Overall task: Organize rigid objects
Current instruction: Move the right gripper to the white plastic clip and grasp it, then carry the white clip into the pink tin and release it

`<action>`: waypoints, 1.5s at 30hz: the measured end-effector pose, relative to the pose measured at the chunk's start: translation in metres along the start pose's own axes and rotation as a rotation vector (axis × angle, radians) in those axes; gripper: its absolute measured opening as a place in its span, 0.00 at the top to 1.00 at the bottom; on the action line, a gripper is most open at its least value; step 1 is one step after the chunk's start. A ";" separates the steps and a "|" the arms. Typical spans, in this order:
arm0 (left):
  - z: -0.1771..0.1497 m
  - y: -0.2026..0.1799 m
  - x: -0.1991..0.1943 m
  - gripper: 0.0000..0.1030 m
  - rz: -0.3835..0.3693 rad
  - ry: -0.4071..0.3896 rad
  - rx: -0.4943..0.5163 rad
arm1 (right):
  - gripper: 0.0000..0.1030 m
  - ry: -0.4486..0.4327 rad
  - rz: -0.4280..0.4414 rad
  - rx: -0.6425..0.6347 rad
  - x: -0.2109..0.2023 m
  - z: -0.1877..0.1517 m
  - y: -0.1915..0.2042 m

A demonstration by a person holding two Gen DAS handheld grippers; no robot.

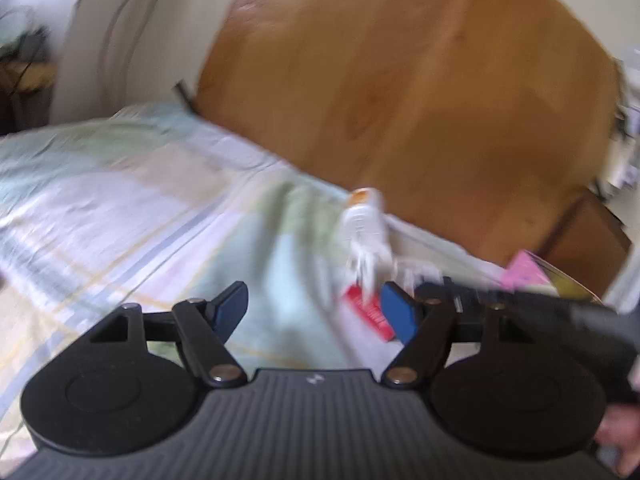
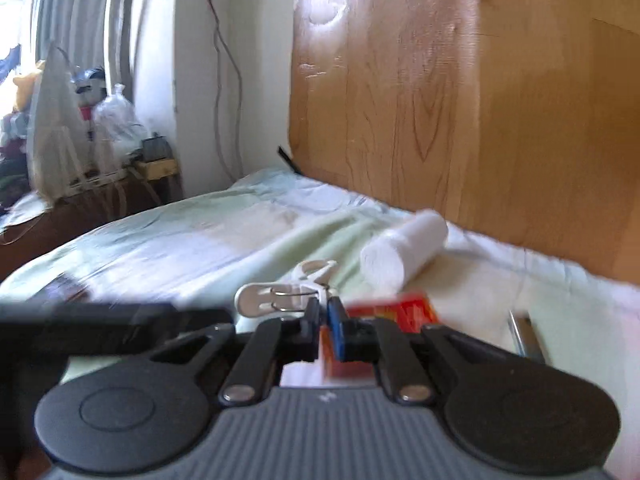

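Right tongs [image 2: 324, 316] are pinched closed right at the white clothespin [image 2: 280, 296] on the bed [image 2: 180, 236], grip unclear; left tongs [image 1: 316, 308] are gaping, released. Best confirm that bite before lifting; red box [image 2: 404, 308] is lying just beside.

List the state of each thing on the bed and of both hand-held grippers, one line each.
Left hand-held gripper: open, nothing between its fingers.
Right hand-held gripper: shut; whether it pinches the clip is unclear.
White clip: just ahead of the right fingertips.
White bottle: lying on its side on the sheet.
Red box: lying flat on the sheet.
Bed sheet: spread out, wrinkled.
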State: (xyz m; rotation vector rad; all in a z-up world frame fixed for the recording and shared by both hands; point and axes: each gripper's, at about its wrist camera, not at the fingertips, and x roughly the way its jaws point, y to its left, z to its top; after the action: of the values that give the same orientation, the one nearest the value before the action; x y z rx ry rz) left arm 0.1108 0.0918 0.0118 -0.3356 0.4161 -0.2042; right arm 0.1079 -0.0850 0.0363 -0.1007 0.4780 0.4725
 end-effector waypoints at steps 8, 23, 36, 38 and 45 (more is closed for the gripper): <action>-0.039 -0.064 -0.037 0.43 -0.176 0.119 0.269 | 0.93 0.070 -0.048 0.046 -0.077 -0.065 -0.005; -0.072 -0.132 -0.038 0.92 -0.308 0.322 0.443 | 0.93 0.063 -0.084 0.187 -0.144 -0.105 -0.033; -0.130 -0.302 -0.031 0.90 -0.702 0.393 0.829 | 0.93 -0.107 -0.538 0.344 -0.290 -0.184 -0.088; -0.119 -0.321 -0.025 0.90 -0.721 0.354 0.830 | 0.93 -0.177 -0.602 0.308 -0.302 -0.176 -0.097; -0.080 -0.379 -0.008 0.90 -0.732 0.125 0.806 | 0.93 -0.367 -0.778 0.155 -0.311 -0.132 -0.145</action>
State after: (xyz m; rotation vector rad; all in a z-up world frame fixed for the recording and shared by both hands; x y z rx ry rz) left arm 0.0219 -0.2790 0.0824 0.3404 0.2884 -1.0759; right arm -0.1236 -0.3690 0.0620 -0.0422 0.0872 -0.3090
